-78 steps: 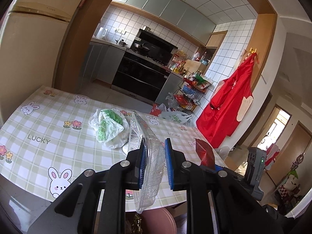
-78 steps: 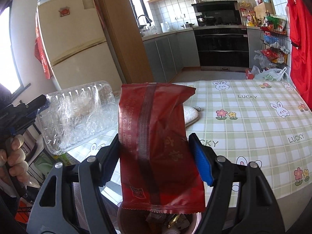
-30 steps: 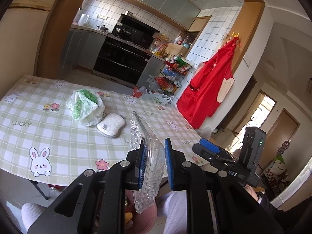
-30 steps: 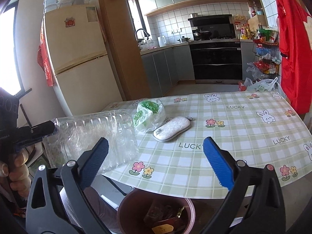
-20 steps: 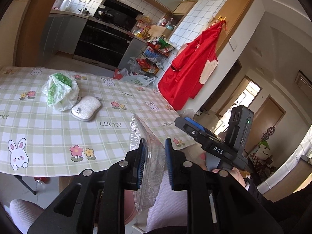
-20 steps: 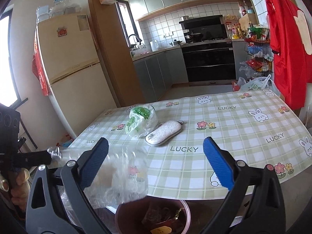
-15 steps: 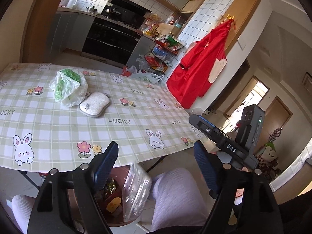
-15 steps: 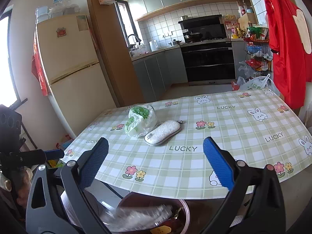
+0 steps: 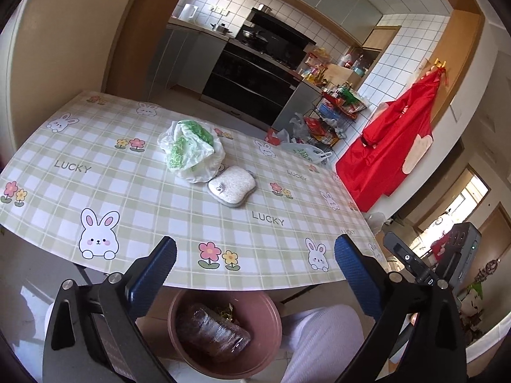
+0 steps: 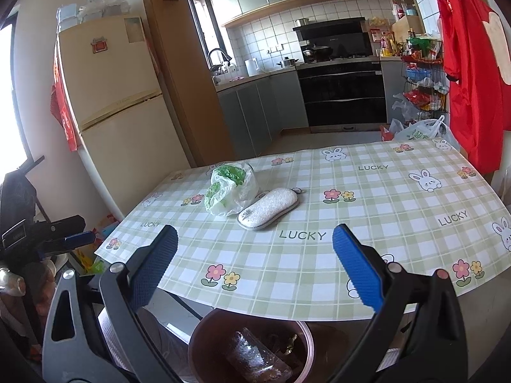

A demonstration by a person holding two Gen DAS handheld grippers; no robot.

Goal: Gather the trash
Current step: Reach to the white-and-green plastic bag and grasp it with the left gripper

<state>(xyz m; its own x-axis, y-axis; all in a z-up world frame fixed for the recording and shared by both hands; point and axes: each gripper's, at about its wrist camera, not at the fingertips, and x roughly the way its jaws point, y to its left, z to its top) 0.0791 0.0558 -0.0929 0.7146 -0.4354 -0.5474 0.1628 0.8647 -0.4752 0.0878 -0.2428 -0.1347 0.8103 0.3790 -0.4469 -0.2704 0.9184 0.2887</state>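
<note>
1. Now the left gripper (image 9: 255, 257) is spread wide and holds nothing.
2. So is the right gripper (image 10: 255, 245).
3. The clear plastic box (image 9: 212, 332) lies in the pink bin (image 9: 271, 314) under the table's (image 9: 159, 204) near edge, maybe on other trash.

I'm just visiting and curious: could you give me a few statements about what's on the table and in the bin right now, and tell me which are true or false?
1. The clear plastic container lies inside the pink bin. True.
2. The left gripper is clamped on a red wrapper. False: it is open and empty.
3. The plastic bag touches the white pouch on the table. True.
4. The right gripper is shut. False: it is open.
5. The bin stands on the table. False: it sits below the table's edge.
</note>
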